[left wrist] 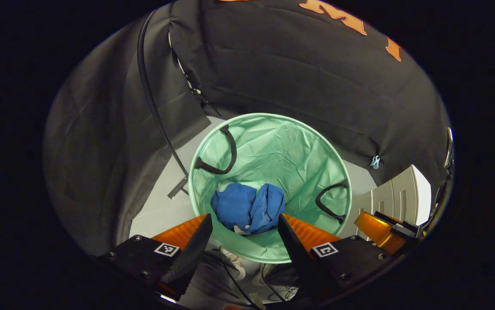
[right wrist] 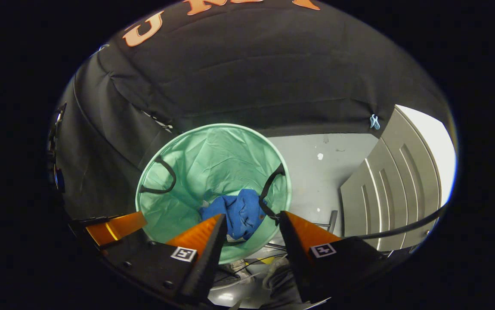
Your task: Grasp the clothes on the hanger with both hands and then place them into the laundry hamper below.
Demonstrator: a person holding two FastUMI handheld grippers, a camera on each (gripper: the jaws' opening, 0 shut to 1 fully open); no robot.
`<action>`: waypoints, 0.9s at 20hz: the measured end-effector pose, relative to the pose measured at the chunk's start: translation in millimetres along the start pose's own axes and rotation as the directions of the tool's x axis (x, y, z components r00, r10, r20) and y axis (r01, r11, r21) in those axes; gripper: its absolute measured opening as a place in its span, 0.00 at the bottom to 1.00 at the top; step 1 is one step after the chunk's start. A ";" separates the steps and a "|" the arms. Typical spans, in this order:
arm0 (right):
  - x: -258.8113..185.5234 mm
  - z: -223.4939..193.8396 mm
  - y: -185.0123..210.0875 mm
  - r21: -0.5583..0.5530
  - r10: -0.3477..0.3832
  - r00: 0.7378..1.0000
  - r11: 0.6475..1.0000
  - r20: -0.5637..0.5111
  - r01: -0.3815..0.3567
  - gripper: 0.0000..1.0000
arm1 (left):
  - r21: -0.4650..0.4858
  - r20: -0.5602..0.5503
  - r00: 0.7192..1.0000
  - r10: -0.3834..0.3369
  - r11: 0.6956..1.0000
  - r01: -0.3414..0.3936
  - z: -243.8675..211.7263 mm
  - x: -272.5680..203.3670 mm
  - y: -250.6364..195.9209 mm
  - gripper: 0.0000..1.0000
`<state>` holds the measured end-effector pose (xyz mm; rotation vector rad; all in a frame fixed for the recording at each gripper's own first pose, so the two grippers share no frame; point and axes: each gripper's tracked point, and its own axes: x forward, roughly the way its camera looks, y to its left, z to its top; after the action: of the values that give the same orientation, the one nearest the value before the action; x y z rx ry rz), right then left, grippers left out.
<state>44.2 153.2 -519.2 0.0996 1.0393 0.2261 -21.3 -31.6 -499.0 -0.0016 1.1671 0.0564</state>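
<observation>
Below, the blue garment lies inside the green hamper; both tools, spread and empty, risk snagging its handle.

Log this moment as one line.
blue garment: inside green hamper | left claw: open, empty, above hamper | right claw: open, empty | stage: drop done

A black cloth wall closes the booth at the back and on the left side. A thin black cable runs down along the cloth to the pale grey floor. A small light-blue clip is fixed at the lower edge of the cloth. Beside it stands a grey panelled door, with a bright white opening behind it. Another black cable crosses in front of the door near its lower edge. The floor carries a few small white spots.
</observation>
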 end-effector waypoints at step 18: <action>-168.3 118.0 -9.9 -0.081 -0.011 0.925 0.996 0.379 0.045 0.98 | 0.033 0.461 0.881 -0.103 0.994 0.100 131.2 -179.0 -19.6 0.96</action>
<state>65.6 107.4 -319.7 0.0452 0.6431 0.2158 30.0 -54.9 -283.5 -0.0404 0.6855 -0.0406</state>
